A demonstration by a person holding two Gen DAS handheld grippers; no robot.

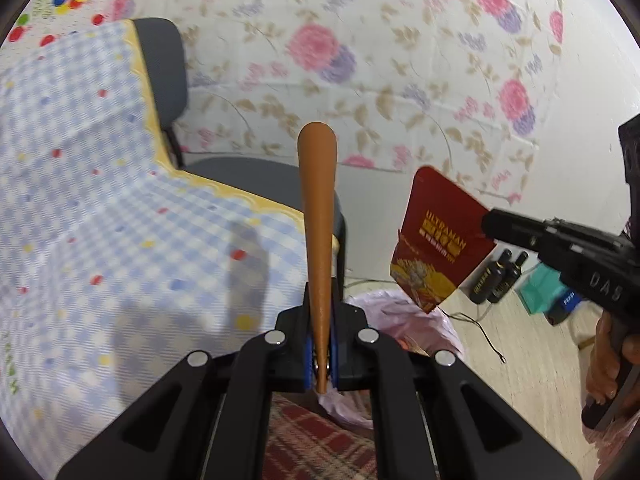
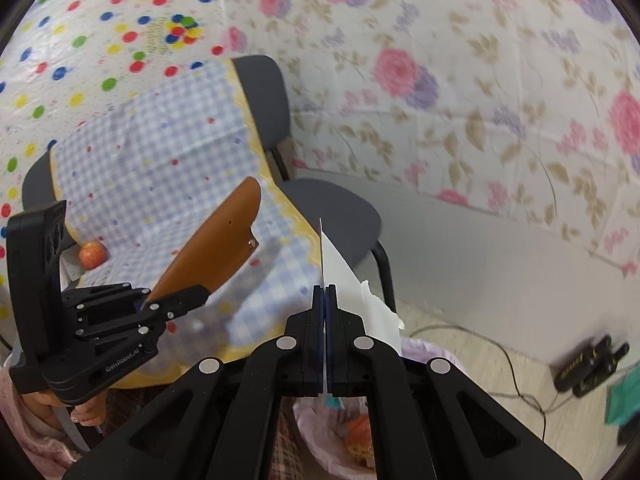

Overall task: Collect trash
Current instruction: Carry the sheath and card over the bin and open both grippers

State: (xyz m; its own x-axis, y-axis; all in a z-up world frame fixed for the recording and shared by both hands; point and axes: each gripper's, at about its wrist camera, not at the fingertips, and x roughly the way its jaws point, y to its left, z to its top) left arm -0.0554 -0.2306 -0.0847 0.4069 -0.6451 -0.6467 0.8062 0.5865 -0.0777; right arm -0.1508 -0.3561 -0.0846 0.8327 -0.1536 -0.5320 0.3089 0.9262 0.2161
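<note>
My left gripper (image 1: 321, 354) is shut on a flat brown leather-like piece (image 1: 317, 216), seen edge-on; in the right wrist view the piece (image 2: 212, 248) shows its broad face, held by the left gripper (image 2: 146, 302). My right gripper (image 2: 324, 320) is shut on a torn packet, seen edge-on with its white inside (image 2: 340, 276); in the left wrist view the packet (image 1: 436, 240) is red with ULTRAMAN print, held by the right gripper (image 1: 490, 224). Both are held above a bin lined with a pink bag (image 2: 340, 440), also in the left wrist view (image 1: 400, 320), with trash inside.
A table with a blue checked cloth (image 1: 100, 200) lies left. A grey chair (image 2: 332, 208) stands behind it. An orange-red fruit (image 2: 93, 255) lies on the cloth. Dark bottles (image 1: 496, 276), a teal box (image 1: 540, 288) and a cable (image 2: 520, 380) are on the floor at right.
</note>
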